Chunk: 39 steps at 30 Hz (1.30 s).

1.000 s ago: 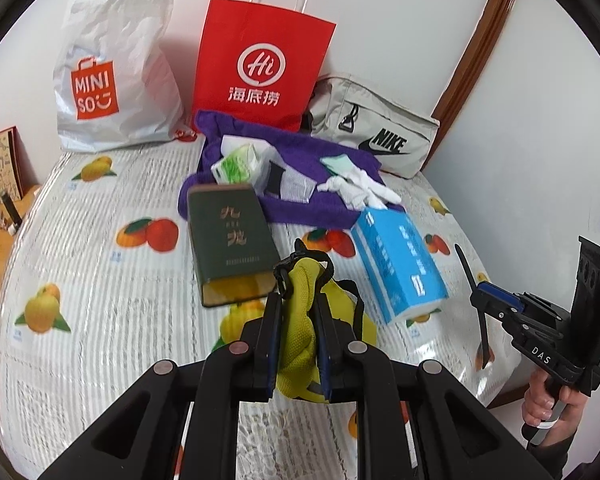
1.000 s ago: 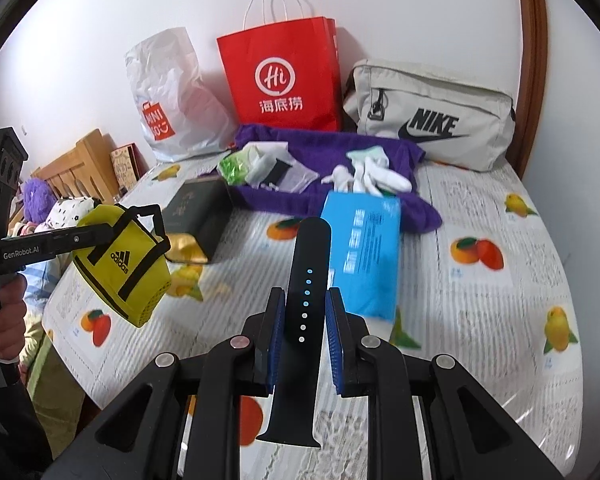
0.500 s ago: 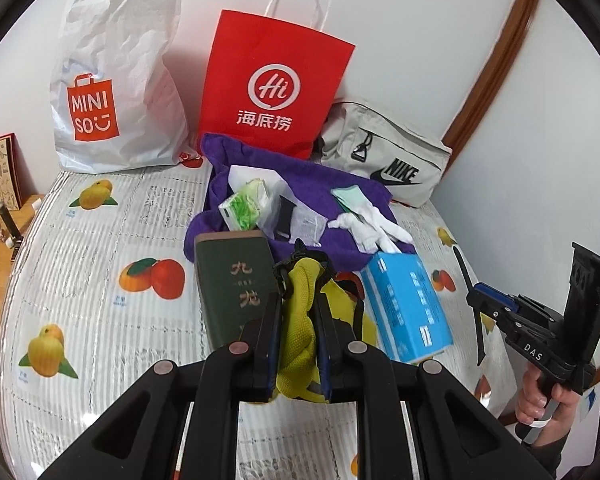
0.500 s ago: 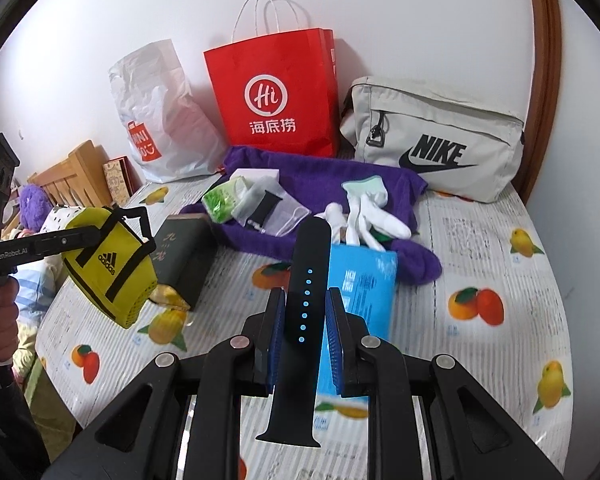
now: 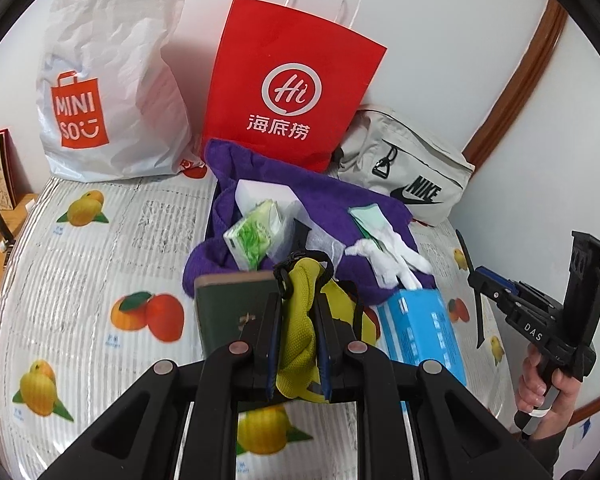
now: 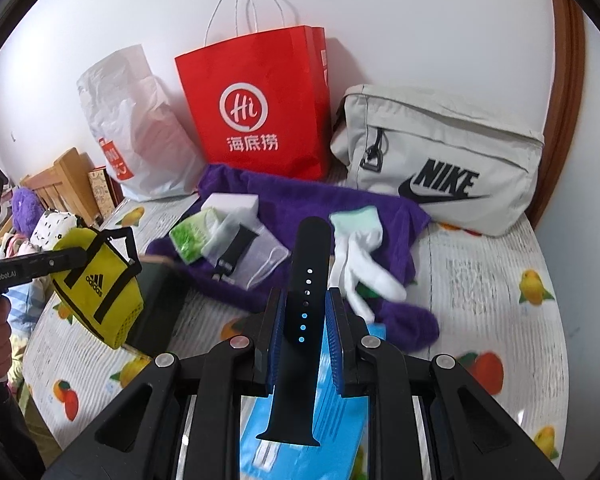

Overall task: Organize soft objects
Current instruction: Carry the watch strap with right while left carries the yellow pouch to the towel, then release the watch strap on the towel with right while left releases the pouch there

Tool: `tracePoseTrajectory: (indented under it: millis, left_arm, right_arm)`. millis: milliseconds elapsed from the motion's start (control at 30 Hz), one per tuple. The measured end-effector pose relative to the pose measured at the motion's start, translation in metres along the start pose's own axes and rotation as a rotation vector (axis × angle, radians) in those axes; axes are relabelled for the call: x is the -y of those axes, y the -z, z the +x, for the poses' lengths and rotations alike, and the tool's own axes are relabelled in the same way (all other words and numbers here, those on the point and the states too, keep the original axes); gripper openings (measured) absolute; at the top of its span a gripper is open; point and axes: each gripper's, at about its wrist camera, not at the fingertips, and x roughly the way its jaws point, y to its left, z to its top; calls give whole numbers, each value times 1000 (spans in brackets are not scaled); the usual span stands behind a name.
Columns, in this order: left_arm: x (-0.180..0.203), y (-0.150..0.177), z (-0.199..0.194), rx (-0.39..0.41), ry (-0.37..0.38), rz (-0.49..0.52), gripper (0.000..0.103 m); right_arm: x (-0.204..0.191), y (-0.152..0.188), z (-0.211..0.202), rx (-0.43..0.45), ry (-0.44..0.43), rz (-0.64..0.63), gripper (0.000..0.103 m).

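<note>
My left gripper [image 5: 298, 300] is shut on a yellow Adidas pouch [image 5: 300, 332], held in the air above the bed. In the right wrist view the same pouch [image 6: 100, 300] hangs at the left. A black watch strap [image 6: 308, 264] stands upright in my right gripper [image 6: 306, 300], which is shut on it. Ahead lies a purple towel [image 5: 332, 196] bearing a green tissue pack [image 5: 252, 236], a clear bag with another dark strap [image 6: 236, 252], and white gloves [image 5: 396, 256].
A dark green book [image 5: 228, 308] and a blue tissue box [image 5: 420, 328] lie on the fruit-print bed cover [image 5: 100, 280]. Against the wall stand a white Miniso bag [image 5: 112, 80], a red paper bag [image 5: 292, 96] and a grey Nike bag [image 5: 412, 176]. A wooden headboard [image 6: 64, 176] stands at the left.
Both grippers have moved forward over the bed toward the towel and the bags, each keeping its hold. The book and tissue box now lie under the fingers.
</note>
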Motion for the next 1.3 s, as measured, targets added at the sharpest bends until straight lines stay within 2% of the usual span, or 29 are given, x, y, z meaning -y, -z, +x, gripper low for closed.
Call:
tracePoseTrajectory:
  millis: [267,467,900,1200,1267,1300]
  left_arm:
    - [-2,-24,28,-7,3,-3,15]
    - [-4,-37,46,-21,0,2,15]
    - [-10,-56,74,-51,8,1,15]
    - [-1,-62,91,-75,17,12,15]
    - [1,-64,95,-80,29,1,15]
    - [3,-64,97,-82,35,0,15]
  right_arm:
    - [9,-36,35,-2,-10,-23,21]
    - [12,-58,77,-38,-16,-48,21]
    - [29,-53,155,-191,-21,-24,21]
    - [36,-51,164,-236,-48,-2,22]
    - [35,-51,156,-222,-46,-9,25]
    - [36,-49,151,-214,-47,-5,31]
